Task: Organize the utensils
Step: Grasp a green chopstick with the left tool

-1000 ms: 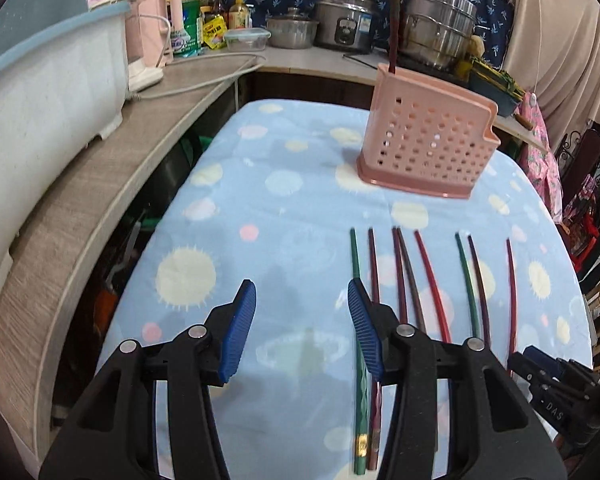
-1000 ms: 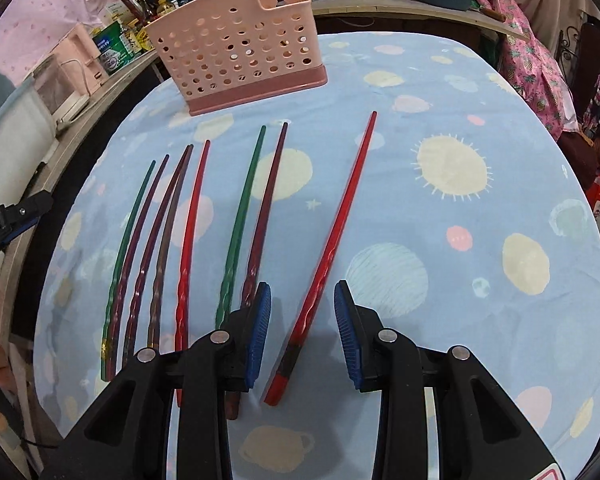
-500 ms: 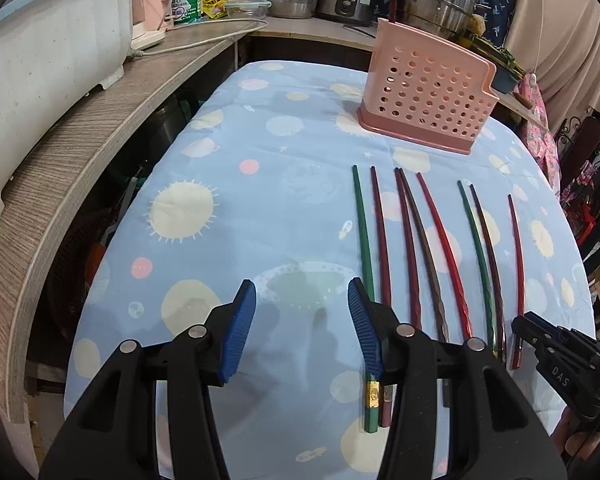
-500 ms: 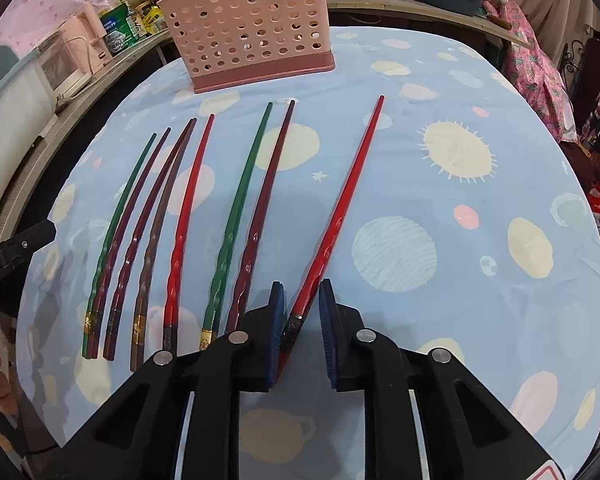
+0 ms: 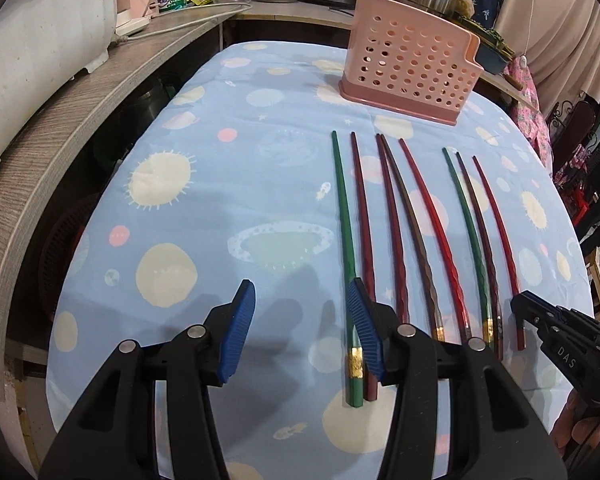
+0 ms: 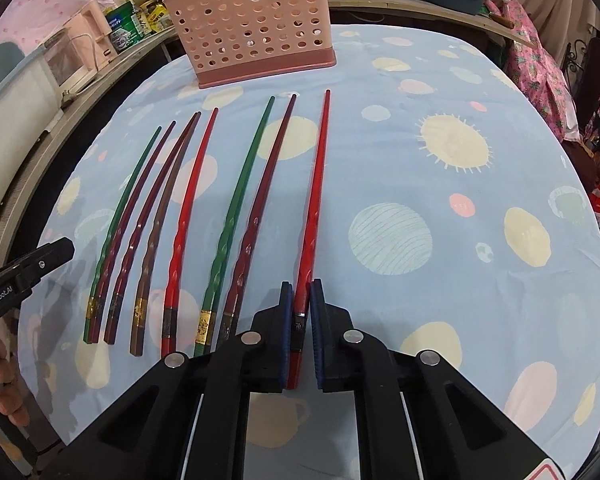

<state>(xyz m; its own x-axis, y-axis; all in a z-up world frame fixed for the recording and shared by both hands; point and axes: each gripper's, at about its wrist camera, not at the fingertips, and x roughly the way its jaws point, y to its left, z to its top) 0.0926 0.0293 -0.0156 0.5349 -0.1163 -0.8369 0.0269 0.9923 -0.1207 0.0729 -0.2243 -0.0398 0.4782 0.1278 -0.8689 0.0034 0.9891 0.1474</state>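
1. Gripping the thick end of a red chopstick (image 6: 315, 184), the right gripper (image 6: 299, 332) has its jaws pressed against both sides of the handle; the rest of the stick runs straight ahead of the jaws and lies on the bench (image 6: 440, 208).
2. Seven more chopsticks lie in a row to the left of those jaws, roughly parallel; the nearest is a dark red chopstick (image 6: 260, 208), just beside the held one.
3. A pink perforated basket (image 6: 252, 28) stands well ahead of the jaws, at the far end of the bench, and looks like the place the sticks belong.
4. The left gripper (image 5: 300, 330) has its jaws wide apart and holds nothing; a green chopstick (image 5: 345, 216) runs beside its right jaw.
5. To do this step well, lift the red stick straight up first, so its tip clears the cloth and does not nudge the dark red neighbour.
6. The grip sits at one end, so the long free end may droop or swing; move slowly and keep the squeeze firm.
7. Tip the stick upright above the basket, and drop the narrow end inside.
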